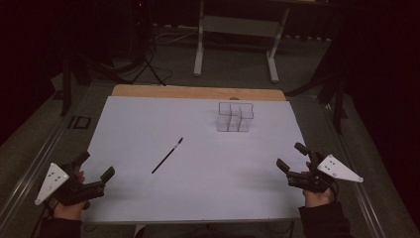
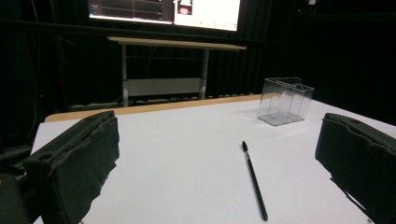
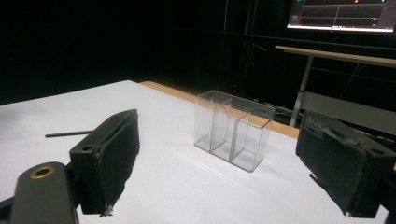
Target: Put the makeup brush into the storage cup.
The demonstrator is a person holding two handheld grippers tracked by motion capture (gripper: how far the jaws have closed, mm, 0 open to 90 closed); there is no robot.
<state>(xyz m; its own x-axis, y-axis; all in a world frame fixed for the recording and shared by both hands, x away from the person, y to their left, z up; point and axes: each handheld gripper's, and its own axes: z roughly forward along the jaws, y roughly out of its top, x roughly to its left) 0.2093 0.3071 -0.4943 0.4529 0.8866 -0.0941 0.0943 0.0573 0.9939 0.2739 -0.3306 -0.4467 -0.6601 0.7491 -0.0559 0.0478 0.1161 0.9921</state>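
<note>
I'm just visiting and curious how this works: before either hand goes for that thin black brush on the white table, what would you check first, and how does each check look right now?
1. Left gripper jaws open and empty: ok.
2. Right gripper jaws open and empty: ok.
3. Black brush lying flat on the white table, nothing on it: ok.
4. Path from the left gripper to the brush free: ok.
5. Clear organizer upright, apart from the brush: ok.
6. Organizer compartments free of contents: they look empty in the right gripper view, ok.
</note>
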